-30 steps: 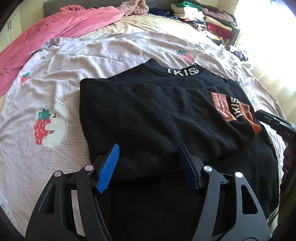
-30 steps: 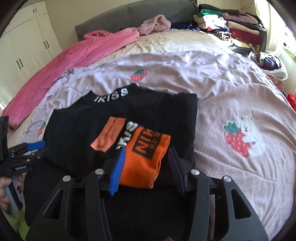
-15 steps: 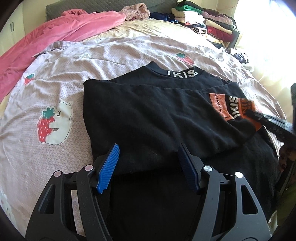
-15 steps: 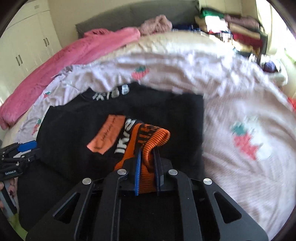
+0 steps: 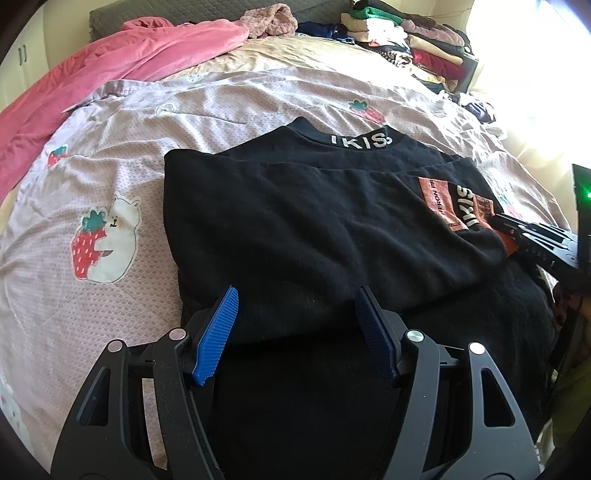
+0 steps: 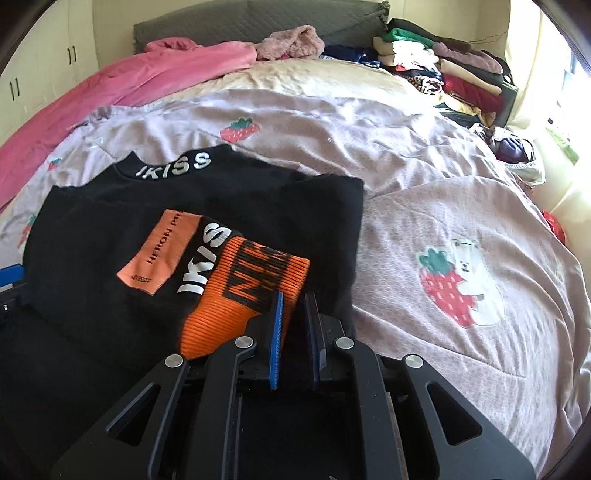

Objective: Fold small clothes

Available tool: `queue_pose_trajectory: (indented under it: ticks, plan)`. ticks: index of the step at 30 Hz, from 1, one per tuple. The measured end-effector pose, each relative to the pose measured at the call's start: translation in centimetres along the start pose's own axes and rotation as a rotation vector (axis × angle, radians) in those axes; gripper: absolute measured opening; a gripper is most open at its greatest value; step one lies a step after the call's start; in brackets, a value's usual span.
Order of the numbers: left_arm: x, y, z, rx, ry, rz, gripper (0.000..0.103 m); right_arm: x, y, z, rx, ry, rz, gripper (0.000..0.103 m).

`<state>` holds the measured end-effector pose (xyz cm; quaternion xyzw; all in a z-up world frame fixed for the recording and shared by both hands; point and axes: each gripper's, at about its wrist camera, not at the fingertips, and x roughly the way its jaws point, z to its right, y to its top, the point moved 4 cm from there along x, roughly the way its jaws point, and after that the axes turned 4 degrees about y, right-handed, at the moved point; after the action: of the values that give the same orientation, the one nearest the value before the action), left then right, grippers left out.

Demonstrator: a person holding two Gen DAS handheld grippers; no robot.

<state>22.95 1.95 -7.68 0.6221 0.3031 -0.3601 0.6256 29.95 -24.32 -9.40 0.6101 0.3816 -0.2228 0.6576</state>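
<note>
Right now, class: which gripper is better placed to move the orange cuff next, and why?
The right gripper: its jaws are shut on the orange cuff of the black sweater. The left gripper hangs open over the hem.

One black sweater [image 5: 317, 229]; two grippers [image 5: 295, 332] [image 6: 294, 332]; one pink blanket [image 6: 122, 81].

Bed [image 6: 325, 77]: fills both views; a grey padded headboard [image 6: 236, 18] at 12 o'clock.
Quilt [image 6: 406, 155]: pale lilac, rumpled, printed with strawberries and a white bear; spread over the near half.
Black sweatshirt [image 5: 314, 221]: lies flat on the quilt at 6 o'clock in the left wrist view, collar toward 12, an orange cuff [image 6: 251, 295] folded onto it.
Pink blanket [image 6: 110, 85]: heaped along the edge from 9 to 11 o'clock.
Clothes pile [image 6: 443, 66]: stacked at 1 o'clock.
Pink fuzzy garment [image 6: 291, 42]: at 12 o'clock by the headboard.
</note>
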Motion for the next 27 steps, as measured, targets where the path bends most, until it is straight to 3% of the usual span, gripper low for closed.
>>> queue_pose_trajectory:
  ticks: [2, 3, 4, 8, 15, 20, 27]
  plan:
    - [0.0, -0.1, 0.0, 0.001, 0.000, 0.002, 0.058, -1.8, 0.2, -0.2, 0.017, 0.034, 0.054, 0.026]
    - [0.0, -0.1, 0.0, 0.000, 0.001, 0.001, 0.058, -2.5, 0.3, -0.5, 0.019, 0.048, 0.078, 0.040]
    - [0.0, -0.2, 0.0, -0.003, 0.000, 0.000, 0.058, -3.2, 0.4, -1.1, 0.016, 0.073, 0.097, 0.041]
    - [-0.2, -0.4, 0.0, -0.002, 0.005, 0.002, 0.058, -3.8, 0.2, -4.6, -0.064, 0.153, 0.084, 0.041]
    - [-0.5, -1.1, 0.0, -0.004, 0.010, -0.002, 0.058, -0.4, -1.3, -6.1, -0.065, 0.124, -0.050, 0.040]
    - [-0.7, -1.4, 0.0, -0.008, 0.011, -0.004, 0.058, -0.3, -1.6, -5.9, -0.048, 0.122, -0.050, 0.041]
    - [-1.3, -2.0, -0.1, -0.010, 0.014, -0.001, 0.058, -3.1, -2.0, -5.6, -0.046, 0.135, 0.003, 0.044]
